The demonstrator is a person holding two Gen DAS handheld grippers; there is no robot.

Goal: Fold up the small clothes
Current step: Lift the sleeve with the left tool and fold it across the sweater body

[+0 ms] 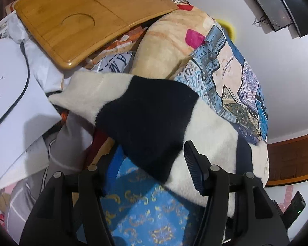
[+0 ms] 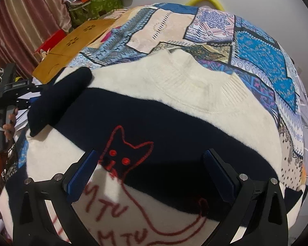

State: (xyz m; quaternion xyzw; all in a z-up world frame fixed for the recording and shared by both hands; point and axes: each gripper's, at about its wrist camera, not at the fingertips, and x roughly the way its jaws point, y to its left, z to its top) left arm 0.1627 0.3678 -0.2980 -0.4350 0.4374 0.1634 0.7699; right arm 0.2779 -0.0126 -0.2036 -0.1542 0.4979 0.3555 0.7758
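A cream and black sweater (image 2: 184,86) with a red stitched cat lies spread on a patchwork bedspread (image 2: 256,47). My right gripper (image 2: 151,157) hangs open just above the cat, with nothing between its fingers. The sweater's black and cream sleeve (image 1: 145,110) spans the jaws of my left gripper (image 1: 152,149) and covers the left fingertip, while the right pad (image 1: 192,162) lies against its edge. In the right wrist view the sleeve (image 2: 57,100) is raised over the sweater's left side, and the left gripper (image 2: 26,92) holds its outer end.
A wooden lap tray (image 1: 82,14) lies at the far left of the bed, beside white papers (image 1: 10,86) and a black cable (image 1: 24,78). Blue cloth with gold print (image 1: 143,215) sits under the left gripper. A person's hand (image 2: 8,123) holds the left tool.
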